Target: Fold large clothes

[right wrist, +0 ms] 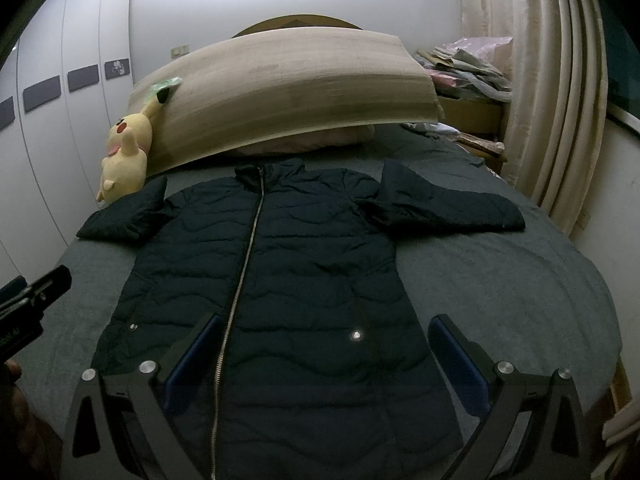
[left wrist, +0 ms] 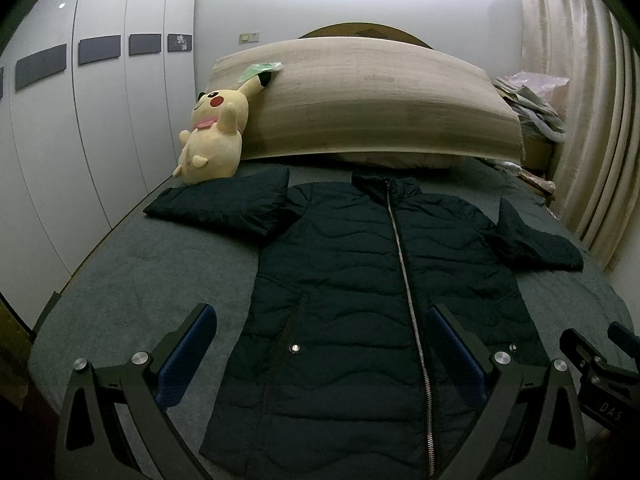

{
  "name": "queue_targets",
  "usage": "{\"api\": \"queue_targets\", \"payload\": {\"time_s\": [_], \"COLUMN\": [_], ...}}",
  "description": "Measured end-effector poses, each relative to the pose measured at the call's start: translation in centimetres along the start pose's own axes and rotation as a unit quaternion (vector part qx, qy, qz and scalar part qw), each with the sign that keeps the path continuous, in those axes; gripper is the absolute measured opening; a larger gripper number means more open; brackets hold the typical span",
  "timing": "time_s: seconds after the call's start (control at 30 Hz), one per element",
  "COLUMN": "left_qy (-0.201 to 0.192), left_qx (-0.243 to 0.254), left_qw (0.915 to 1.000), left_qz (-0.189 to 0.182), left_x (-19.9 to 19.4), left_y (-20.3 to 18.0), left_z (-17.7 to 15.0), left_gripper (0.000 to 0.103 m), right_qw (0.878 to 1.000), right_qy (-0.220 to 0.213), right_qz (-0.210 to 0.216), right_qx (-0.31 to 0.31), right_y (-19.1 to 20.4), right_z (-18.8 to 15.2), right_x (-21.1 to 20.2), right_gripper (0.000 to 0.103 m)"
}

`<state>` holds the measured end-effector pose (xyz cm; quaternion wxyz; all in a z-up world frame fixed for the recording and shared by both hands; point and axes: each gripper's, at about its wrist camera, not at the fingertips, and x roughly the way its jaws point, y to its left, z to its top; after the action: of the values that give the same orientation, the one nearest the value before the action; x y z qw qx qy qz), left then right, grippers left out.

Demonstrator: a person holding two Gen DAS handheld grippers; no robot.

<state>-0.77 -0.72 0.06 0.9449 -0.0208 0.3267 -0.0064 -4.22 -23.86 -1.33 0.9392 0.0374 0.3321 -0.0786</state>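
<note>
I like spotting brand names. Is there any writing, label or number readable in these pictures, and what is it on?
"DAS" on the black body of the right tool, seen at the edge of the left wrist view.
"bot.AI" on the black body of the left tool, cut off at the frame edge, so only partly readable.
The dark wardrobe panel bears a flower picture, no words.
The puffer jacket shows no readable label.

Bare bed (right wrist: 500, 280) flanks jacket (right wrist: 280, 280) — plush (left wrist: 212, 140) crowds far-left sleeve.
</note>
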Motion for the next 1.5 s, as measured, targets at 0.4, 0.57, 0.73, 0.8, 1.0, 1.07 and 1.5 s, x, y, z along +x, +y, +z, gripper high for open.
{"api": "queue_targets", "payload": {"time_s": [0.4,0.57,0.73,0.8,1.0,1.07,1.5], "left_qy": [0.001,0.006,0.031,0.049,0.09,0.099,0.114], "left_qx": [0.0,-0.002,-0.014,-0.027,-0.057,-0.062,-0.09], "left_qw": [1.0,1.0,0.9992,0.998,0.9901,0.9863,0.965], "left_qz": [0.001,0.002,0.019,0.03,0.091,0.116,0.218], "left_x": [0.1,0.6,3.0,4.6,9.5,10.9,20.2], "left_y": [-0.3,-0.1,1.4,2.6,7.4,9.1,17.8], "left_z": [0.0,0.0,-0.9,-1.4,-2.4,-2.4,-1.0], "left_gripper": [0.103,0.103,0.103,0.103,0.103,0.103,0.103], "right_qw": [1.0,0.999,0.999,0.997,0.957,0.929,0.853], "right_qy": [0.017,0.047,-0.011,-0.001,0.026,0.018,0.006], "right_qz": [-0.005,-0.001,0.029,0.058,0.141,0.164,0.131], "right_qx": [-0.008,-0.003,0.016,0.043,0.254,0.331,0.505], "right_y": [0.0,-0.3,-2.7,-4.7,-17.5,-21.9,-38.8], "right_z": [-0.1,-0.1,-0.4,-0.5,-0.4,-0.2,6.2], "right_x": [0.1,0.3,1.3,2.0,6.9,8.8,25.5], "right_gripper": [0.103,0.103,0.103,0.103,0.103,0.103,0.083]}}
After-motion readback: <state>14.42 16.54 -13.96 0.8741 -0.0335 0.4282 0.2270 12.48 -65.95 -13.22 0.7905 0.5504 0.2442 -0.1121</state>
